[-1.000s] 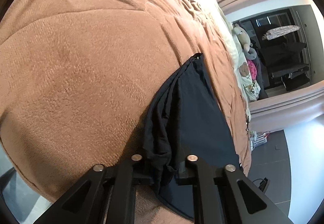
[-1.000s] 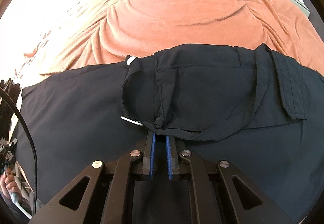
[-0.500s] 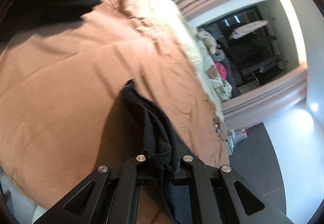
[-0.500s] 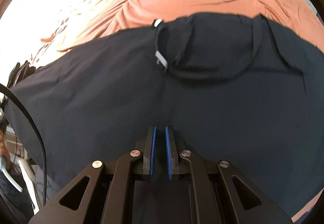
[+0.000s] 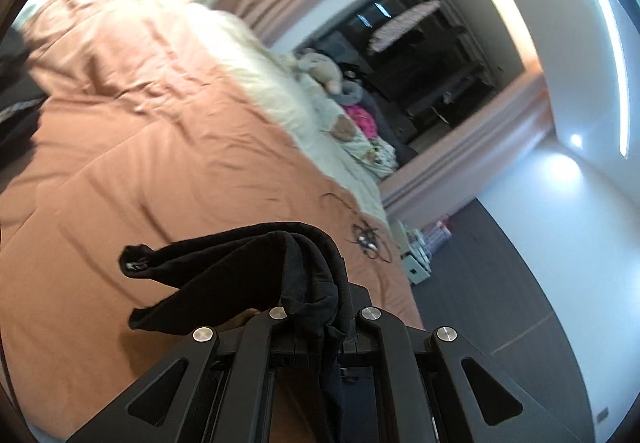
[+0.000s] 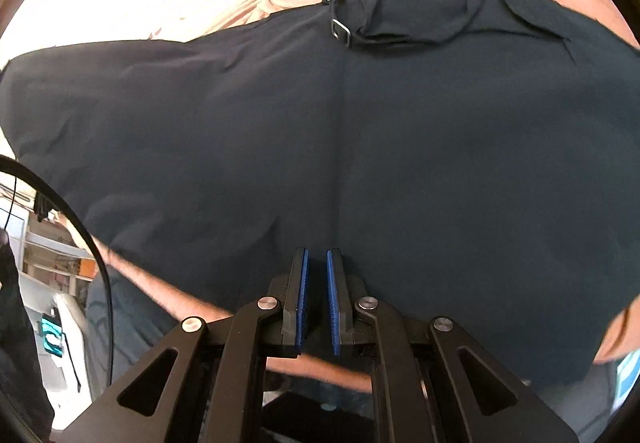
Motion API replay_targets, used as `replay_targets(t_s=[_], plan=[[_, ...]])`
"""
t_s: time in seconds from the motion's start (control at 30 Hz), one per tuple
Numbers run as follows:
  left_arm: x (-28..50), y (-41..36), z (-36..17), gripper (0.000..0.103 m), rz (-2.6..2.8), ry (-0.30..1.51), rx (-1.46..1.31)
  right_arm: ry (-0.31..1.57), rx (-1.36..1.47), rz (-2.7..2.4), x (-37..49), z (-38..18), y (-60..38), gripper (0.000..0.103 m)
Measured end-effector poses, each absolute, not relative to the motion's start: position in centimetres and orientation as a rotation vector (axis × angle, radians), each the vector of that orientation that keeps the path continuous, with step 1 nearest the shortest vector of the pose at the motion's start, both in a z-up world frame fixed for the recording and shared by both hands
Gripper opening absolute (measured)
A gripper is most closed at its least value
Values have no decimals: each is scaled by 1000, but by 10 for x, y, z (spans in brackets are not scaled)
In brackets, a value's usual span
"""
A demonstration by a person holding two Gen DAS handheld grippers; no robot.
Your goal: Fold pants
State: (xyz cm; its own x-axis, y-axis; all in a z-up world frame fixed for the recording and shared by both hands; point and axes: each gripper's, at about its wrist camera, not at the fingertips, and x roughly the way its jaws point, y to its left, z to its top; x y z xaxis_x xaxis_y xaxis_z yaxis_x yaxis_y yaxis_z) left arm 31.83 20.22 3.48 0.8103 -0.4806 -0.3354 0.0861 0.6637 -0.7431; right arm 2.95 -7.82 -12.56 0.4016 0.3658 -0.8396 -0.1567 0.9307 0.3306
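Smooth dark navy woven pants (image 6: pixel 360 147) are being spread lengthwise left-to-right over a terracotta fleece blanket (image 5: pixel 168 147); a bunched end is being pinched by the left gripper (image 5: pixel 316 319), while the right gripper (image 6: pixel 316 299) is being kept narrow, empty.

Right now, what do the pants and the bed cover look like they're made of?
Pants: thin woven cloth, matte black, apparently light; it drapes limp and creases finely. Bed cover: soft rust-orange fabric, matte, rumpled in shallow folds; possibly fleece, though blur hides the nap.
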Motion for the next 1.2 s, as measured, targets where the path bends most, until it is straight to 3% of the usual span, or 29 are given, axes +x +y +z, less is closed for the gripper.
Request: replay_targets(t_s=[0.37, 0.43, 0.5, 0.53, 1.13, 1.2], plan=[[342, 116, 110, 7, -480, 521, -651, 937, 287, 320, -13, -85, -143, 10], [345, 98, 122, 6, -508, 516, -628, 897, 303, 305, -21, -76, -160, 24], [349, 76, 137, 7, -536, 509, -603, 864, 331, 293, -28, -71, -173, 59], [351, 68, 143, 7, -550, 507, -594, 838, 347, 285, -33, -67, -183, 61], [375, -102, 197, 7, -724, 528, -441, 659, 507, 174, -93, -58, -298, 61], [378, -121, 197, 7, -734, 541, -429, 653, 509, 156, -95, -60, -302, 67]])
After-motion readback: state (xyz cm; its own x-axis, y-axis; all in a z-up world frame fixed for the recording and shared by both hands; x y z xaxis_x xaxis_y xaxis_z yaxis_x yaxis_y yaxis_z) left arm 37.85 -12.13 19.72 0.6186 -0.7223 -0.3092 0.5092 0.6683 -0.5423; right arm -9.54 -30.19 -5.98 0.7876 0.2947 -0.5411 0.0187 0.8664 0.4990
